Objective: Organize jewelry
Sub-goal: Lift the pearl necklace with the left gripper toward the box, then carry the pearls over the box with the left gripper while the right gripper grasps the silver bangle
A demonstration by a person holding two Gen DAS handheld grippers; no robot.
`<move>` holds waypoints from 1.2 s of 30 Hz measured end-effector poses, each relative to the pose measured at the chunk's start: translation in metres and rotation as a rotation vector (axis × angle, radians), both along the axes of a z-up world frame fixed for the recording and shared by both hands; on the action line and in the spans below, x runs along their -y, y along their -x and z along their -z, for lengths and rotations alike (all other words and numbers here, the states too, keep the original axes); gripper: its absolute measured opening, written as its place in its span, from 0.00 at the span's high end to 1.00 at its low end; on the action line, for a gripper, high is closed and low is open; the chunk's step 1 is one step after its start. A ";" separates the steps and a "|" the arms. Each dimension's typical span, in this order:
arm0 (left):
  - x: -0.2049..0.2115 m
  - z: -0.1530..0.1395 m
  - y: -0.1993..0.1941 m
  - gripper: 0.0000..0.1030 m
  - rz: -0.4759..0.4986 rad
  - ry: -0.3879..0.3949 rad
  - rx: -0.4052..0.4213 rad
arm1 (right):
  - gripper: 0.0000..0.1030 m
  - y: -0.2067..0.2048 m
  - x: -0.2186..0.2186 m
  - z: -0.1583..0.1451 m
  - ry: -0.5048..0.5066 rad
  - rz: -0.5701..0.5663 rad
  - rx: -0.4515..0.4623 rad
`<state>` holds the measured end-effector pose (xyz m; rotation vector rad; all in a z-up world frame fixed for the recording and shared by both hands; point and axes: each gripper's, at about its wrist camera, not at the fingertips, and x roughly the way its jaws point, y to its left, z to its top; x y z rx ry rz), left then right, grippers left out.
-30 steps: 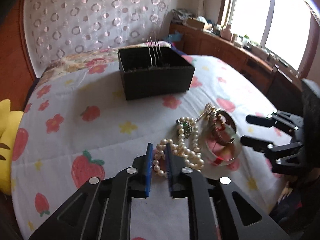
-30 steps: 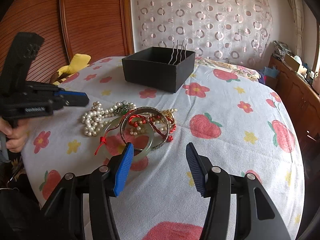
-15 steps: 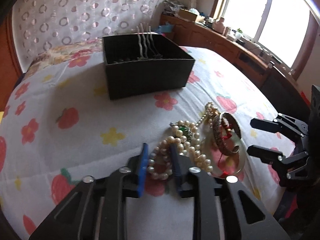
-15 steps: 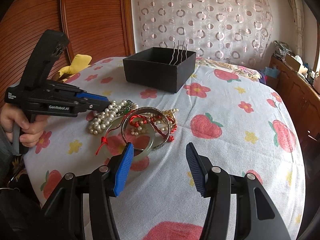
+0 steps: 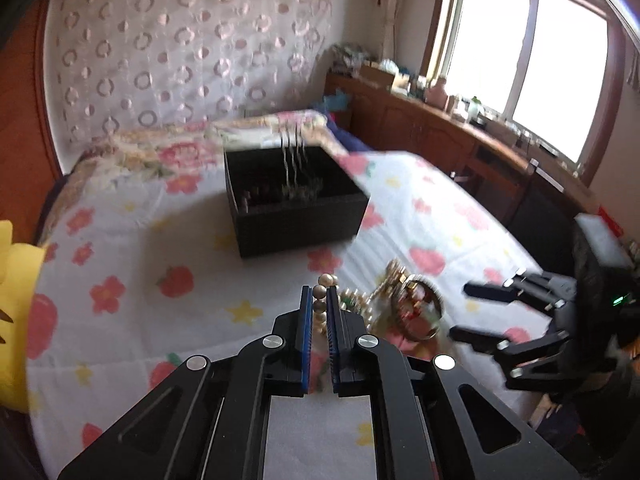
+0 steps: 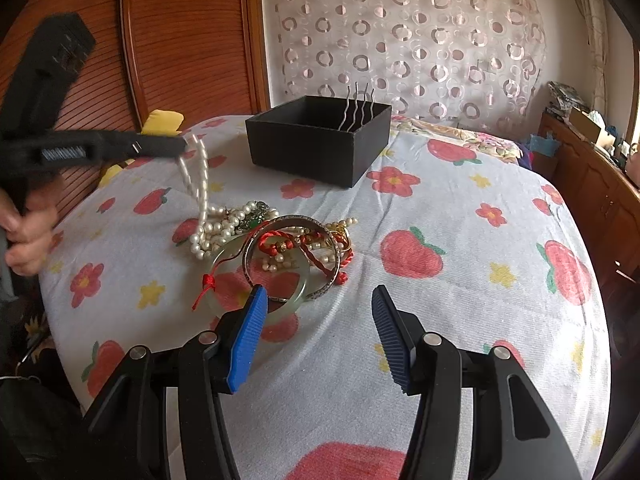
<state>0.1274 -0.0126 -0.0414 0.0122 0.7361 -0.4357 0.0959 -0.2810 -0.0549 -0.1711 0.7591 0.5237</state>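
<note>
My left gripper is shut on a pearl necklace and holds it above the bed; in the right wrist view the gripper shows with the necklace hanging taut down to a pile of jewelry. The pile holds a pale jade bangle, a metal bangle and a red cord. A black box with silver hairpins stands behind it, and shows in the left wrist view. My right gripper is open and empty just in front of the pile.
The bedspread is white with strawberries and flowers. A yellow plush toy lies at the left edge. A wooden cabinet with clutter runs under the window at the right. A wooden headboard and a patterned curtain stand behind.
My left gripper closed on the pearl necklace and lifted it off the bed, so the strand now hangs from it. The right gripper has stayed still and open.
</note>
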 end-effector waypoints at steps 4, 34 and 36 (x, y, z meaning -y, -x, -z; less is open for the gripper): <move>-0.001 -0.025 0.012 0.94 -0.005 0.018 0.060 | 0.44 0.002 -0.003 -0.004 -0.015 -0.014 -0.003; -0.028 -0.116 0.023 0.95 -0.075 0.058 0.262 | 0.95 -0.006 -0.053 -0.013 0.062 -0.185 -0.018; -0.028 -0.118 0.020 0.95 -0.080 0.058 0.263 | 0.95 -0.005 -0.046 -0.026 0.014 -0.200 -0.008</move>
